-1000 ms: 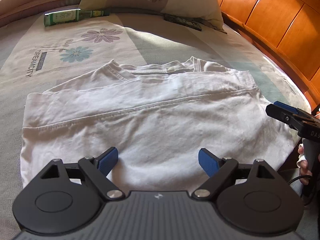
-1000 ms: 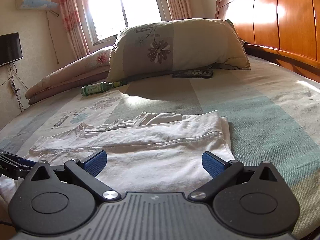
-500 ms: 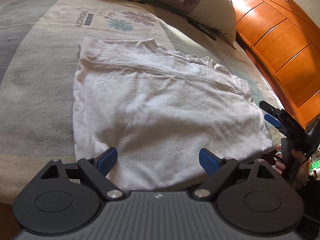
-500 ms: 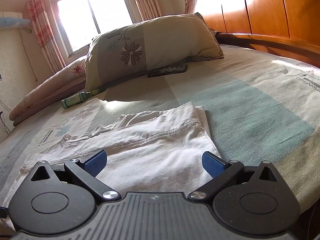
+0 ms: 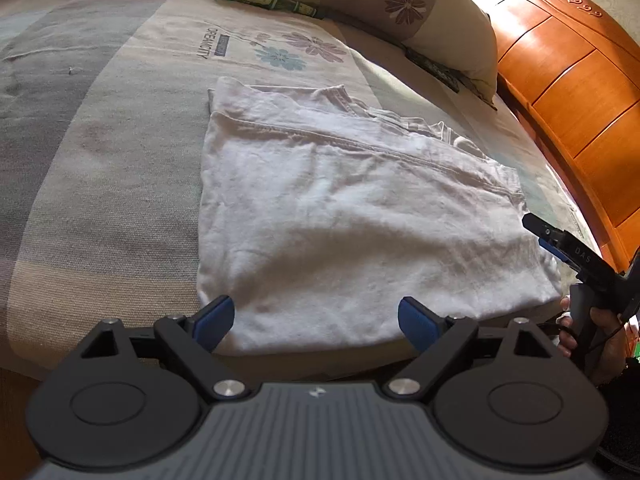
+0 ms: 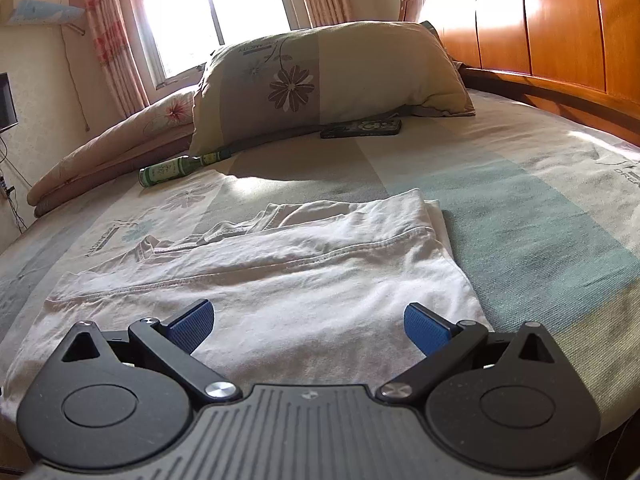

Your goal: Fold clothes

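Observation:
A white T-shirt (image 5: 344,216) lies flat on the bed, partly folded, with its collar at the far side and a hem seam running across it. It also shows in the right wrist view (image 6: 304,280). My left gripper (image 5: 316,318) is open and empty, just above the shirt's near edge by its left corner. My right gripper (image 6: 308,326) is open and empty over the shirt's near edge by its right corner. The right gripper also shows in the left wrist view (image 5: 560,240) at the shirt's right corner, held by a hand.
A patterned bedsheet (image 5: 100,168) covers the bed. A flowered pillow (image 6: 320,76), a green bottle (image 6: 172,168) and a dark flat object (image 6: 360,128) lie at the far side. A wooden headboard (image 6: 552,20) stands on the right. A folded quilt (image 6: 108,152) lies far left.
The left gripper has swung left and back toward the shirt's near left corner. The right gripper has shifted slightly along the right corner. Both stay open; the shirt has not moved.

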